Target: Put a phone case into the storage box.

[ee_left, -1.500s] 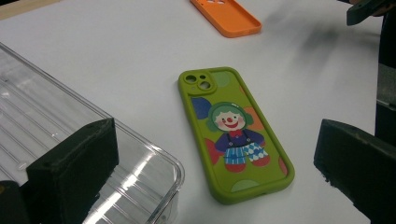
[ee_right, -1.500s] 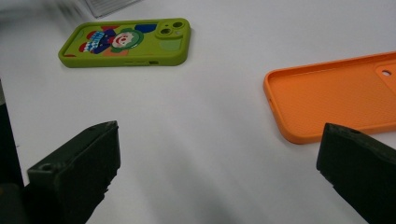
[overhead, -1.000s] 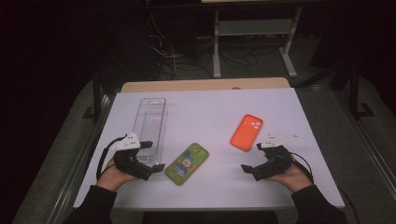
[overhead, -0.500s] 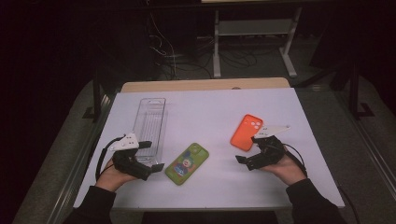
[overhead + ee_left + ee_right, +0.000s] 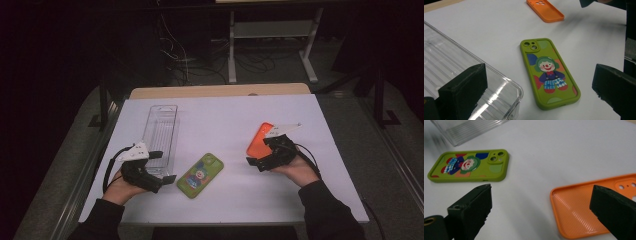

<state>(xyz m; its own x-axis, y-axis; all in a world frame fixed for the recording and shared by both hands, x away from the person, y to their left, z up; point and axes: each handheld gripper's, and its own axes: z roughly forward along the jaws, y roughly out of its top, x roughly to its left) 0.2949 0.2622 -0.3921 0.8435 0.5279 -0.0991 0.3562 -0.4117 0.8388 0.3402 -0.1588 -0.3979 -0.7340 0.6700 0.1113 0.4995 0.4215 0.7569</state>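
We hold the right gripper [image 5: 256, 162] spread wide, gripping nothing, low over the near end of the orange phone case [image 5: 260, 139], which lies inside-up on the white worktop [image 5: 220, 120]. Our left gripper [image 5: 165, 166] is also released, beside the clear plastic tray [image 5: 161, 131]. The green clown phone case [image 5: 200, 175] lies flat between both grippers.

black sleeves, black claws [image 5: 159, 167] (pale three-cornered plates on top), black looping cables
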